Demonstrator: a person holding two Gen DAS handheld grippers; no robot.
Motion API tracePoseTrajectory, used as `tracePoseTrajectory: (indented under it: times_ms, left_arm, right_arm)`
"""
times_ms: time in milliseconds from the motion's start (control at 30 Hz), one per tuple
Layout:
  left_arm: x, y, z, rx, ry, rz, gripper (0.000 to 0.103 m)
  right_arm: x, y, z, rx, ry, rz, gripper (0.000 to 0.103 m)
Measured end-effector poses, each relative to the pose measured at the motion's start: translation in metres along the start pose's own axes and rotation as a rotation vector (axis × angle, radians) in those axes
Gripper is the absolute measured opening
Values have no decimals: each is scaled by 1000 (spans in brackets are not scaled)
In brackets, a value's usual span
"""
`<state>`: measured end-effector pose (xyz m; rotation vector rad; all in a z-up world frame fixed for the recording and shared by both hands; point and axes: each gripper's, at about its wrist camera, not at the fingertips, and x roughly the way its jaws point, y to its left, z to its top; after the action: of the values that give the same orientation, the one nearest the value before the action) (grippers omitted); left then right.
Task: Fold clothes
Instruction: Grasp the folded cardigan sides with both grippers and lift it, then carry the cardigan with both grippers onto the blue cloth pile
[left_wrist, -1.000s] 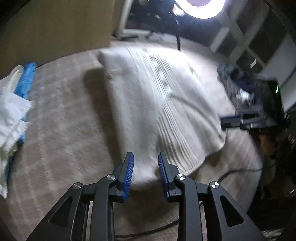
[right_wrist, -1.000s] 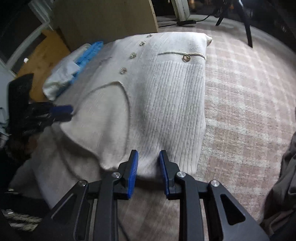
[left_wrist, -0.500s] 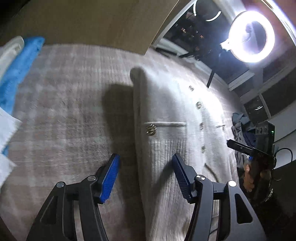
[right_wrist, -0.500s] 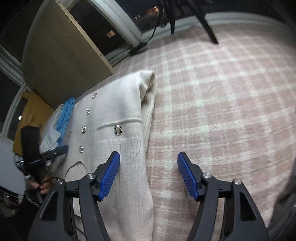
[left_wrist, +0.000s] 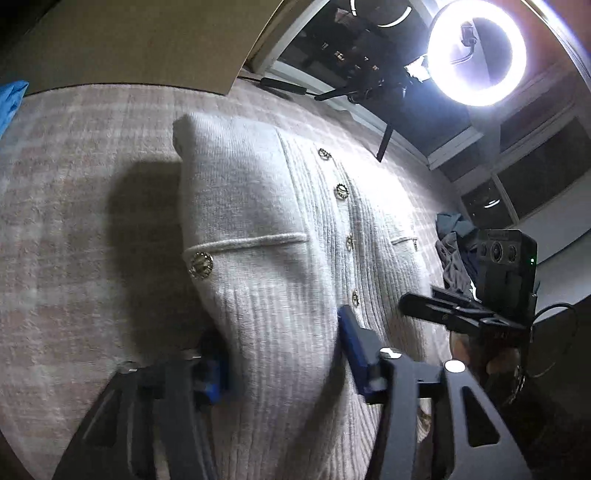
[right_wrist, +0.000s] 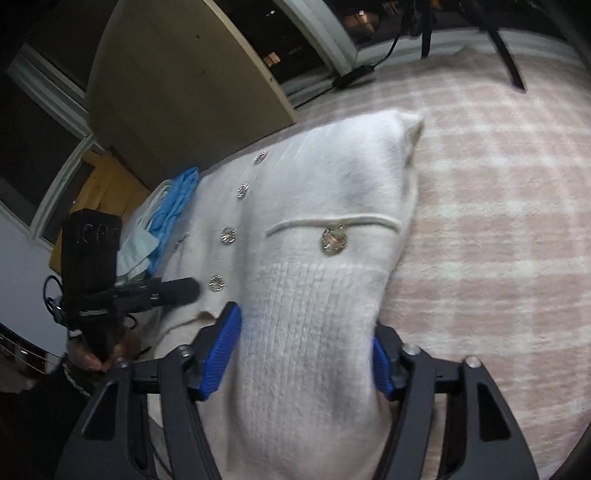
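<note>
Both grippers have dropped from the cardigan's near hem onto its side folds since the earlier frame. Left gripper (left_wrist: 284, 354) straddles the left edge of the cream cardigan (left_wrist: 280, 236), right gripper (right_wrist: 306, 350) the right edge; jaws on both are closing around knit, pads not clearly clamped yet. Cardigan lies buttoned-side up on the pink checked rug (right_wrist: 498, 229), sleeves tucked.

To do it well: bite both layers at matching height, lift evenly, carry toward the collar so the fold line stays square.

Count: one cardigan, two pockets, two pocket buttons, four placket buttons visible, two grippers.
</note>
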<state>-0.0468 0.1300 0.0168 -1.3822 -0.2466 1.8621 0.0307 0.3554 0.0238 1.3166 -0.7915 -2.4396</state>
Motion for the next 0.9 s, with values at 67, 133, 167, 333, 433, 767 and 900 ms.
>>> tracePoseTrajectory:
  times_ms: [67, 133, 167, 333, 433, 767, 900]
  left_arm:
    - [1, -2, -1, -2, -12, 7, 37]
    - [-1, -6, -1, 6, -29, 22, 33]
    - [-3, -8, -1, 10, -37, 29, 33]
    - [-21, -19, -1, 26, -81, 28, 30]
    - [-38, -27, 0, 35, -111, 13, 30]
    - [-121, -34, -20, 35, -238, -20, 29]
    - [-167, -21, -27, 30, -308, 1, 29]
  right_arm:
    - [2, -2, 0, 30, 2, 16, 41]
    - [1, -3, 0, 48, -3, 28, 37]
    - [-2, -2, 0, 47, -12, 26, 35]
    - [-20, 10, 0, 38, -52, 22, 32]
    - [-30, 28, 3, 14, -67, 24, 31]
    - [-60, 113, 7, -94, -103, 56, 30]
    - [-59, 161, 13, -164, -114, 77, 30]
